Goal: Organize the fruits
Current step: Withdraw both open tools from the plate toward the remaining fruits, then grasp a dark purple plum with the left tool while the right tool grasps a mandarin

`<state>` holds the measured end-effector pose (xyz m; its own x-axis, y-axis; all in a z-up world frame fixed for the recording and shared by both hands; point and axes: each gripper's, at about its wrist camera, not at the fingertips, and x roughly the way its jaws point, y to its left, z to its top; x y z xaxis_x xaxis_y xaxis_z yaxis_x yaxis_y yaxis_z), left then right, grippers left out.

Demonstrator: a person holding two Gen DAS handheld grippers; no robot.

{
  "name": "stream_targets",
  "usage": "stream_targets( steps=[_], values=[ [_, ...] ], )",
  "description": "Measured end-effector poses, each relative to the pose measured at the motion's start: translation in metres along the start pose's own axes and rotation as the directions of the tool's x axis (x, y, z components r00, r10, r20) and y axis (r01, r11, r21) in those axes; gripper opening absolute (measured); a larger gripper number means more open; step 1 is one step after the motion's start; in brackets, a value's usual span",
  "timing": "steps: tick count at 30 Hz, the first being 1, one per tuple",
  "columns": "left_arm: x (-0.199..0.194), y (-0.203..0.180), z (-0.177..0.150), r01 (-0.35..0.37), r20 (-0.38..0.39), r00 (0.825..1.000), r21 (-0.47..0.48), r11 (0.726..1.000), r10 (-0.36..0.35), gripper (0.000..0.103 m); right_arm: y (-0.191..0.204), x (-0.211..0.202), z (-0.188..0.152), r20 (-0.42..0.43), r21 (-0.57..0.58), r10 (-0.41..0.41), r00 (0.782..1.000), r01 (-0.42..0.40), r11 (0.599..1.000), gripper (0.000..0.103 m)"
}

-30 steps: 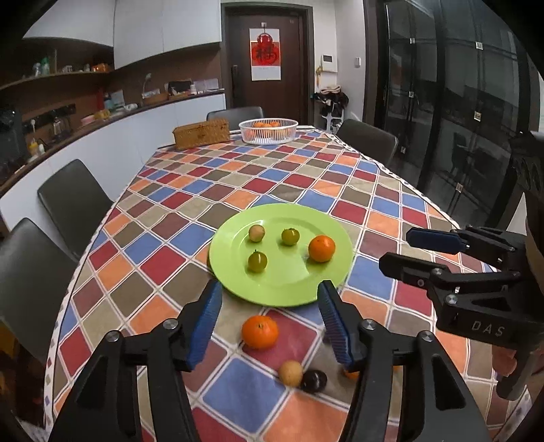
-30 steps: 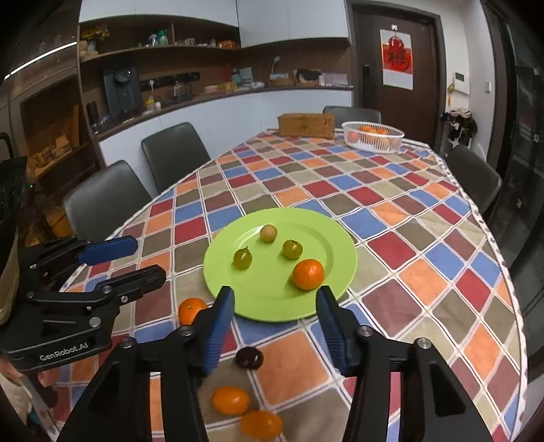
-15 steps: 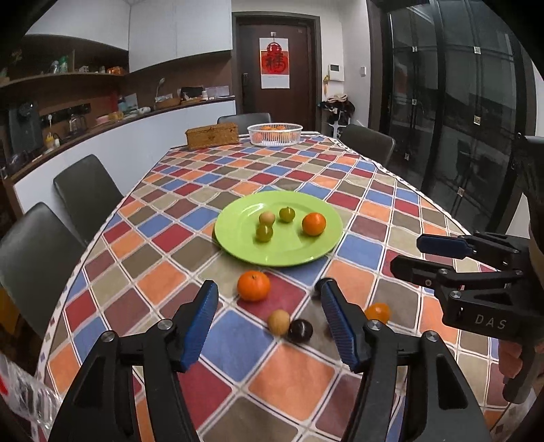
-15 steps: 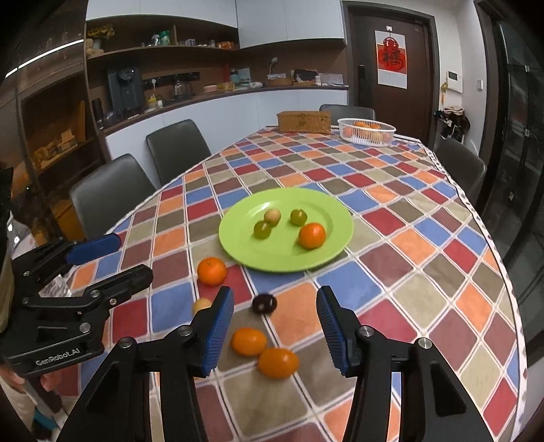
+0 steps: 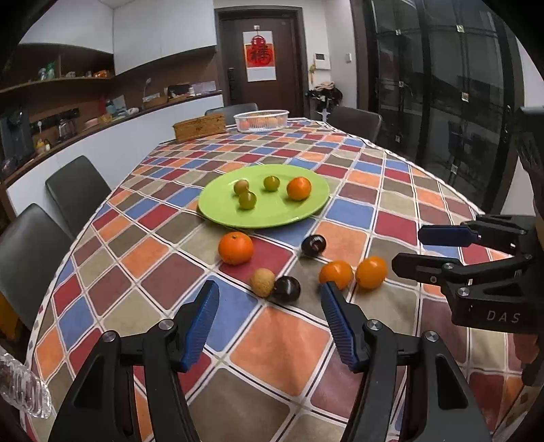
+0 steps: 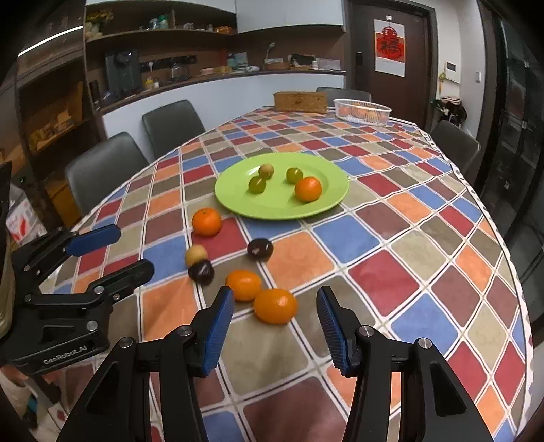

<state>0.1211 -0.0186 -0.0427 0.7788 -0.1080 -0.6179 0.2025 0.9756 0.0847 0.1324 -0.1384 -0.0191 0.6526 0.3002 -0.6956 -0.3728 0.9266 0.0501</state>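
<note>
Both the left tool (image 5: 268,323) and right tool (image 6: 275,326) gape empty over the surface (image 6: 425,272); loose fruit sits near its front edge, right half bare.

long table (image 5: 391,190) under a checked cloth at centre; dark chairs (image 5: 76,190) along the left edge; shelves (image 6: 163,30) upper left; brown door (image 5: 260,57) top centre; dark glass wall (image 5: 442,85) right.
</note>
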Motion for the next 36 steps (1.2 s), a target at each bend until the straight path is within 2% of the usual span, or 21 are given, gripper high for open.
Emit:
stream_targets(
  steps=[5, 9, 14, 18, 22, 36],
  values=[
    [0.017, -0.007, -0.005, -0.008, -0.032, 0.999, 0.046, 0.999, 0.009, 0.049, 0.0, 0.011, -0.007, -0.029, -0.014, 0.004, 1.0, -0.004, 1.0, 0.052],
    [0.028, -0.007, -0.006, 0.0, -0.066, 0.998, 0.0, 1.0, 0.0, 0.045, -0.003, 0.02, -0.01, -0.053, 0.006, 0.016, 0.998, -0.016, 1.0, 0.052],
    [0.042, -0.003, -0.006, 0.001, -0.107, 0.994, -0.103, 0.995, -0.012, 0.037, -0.006, 0.03, -0.011, -0.073, 0.02, 0.036, 0.997, -0.034, 0.999, 0.051],
    [0.054, 0.001, -0.006, 0.019, -0.138, 0.989, -0.191, 0.981, -0.046, 0.034, -0.008, 0.035, -0.009, -0.076, 0.032, 0.05, 0.996, -0.048, 0.998, 0.05],
    [0.065, 0.002, -0.005, 0.008, -0.17, 0.984, -0.247, 0.969, -0.051, 0.032, -0.009, 0.04, -0.009, -0.08, 0.041, 0.059, 0.995, -0.055, 0.998, 0.047],
    [0.083, 0.0, 0.003, -0.035, -0.206, 0.978, -0.288, 0.957, -0.026, 0.03, -0.014, 0.055, -0.009, -0.101, 0.076, 0.1, 0.99, -0.092, 0.993, 0.041]
  ],
)
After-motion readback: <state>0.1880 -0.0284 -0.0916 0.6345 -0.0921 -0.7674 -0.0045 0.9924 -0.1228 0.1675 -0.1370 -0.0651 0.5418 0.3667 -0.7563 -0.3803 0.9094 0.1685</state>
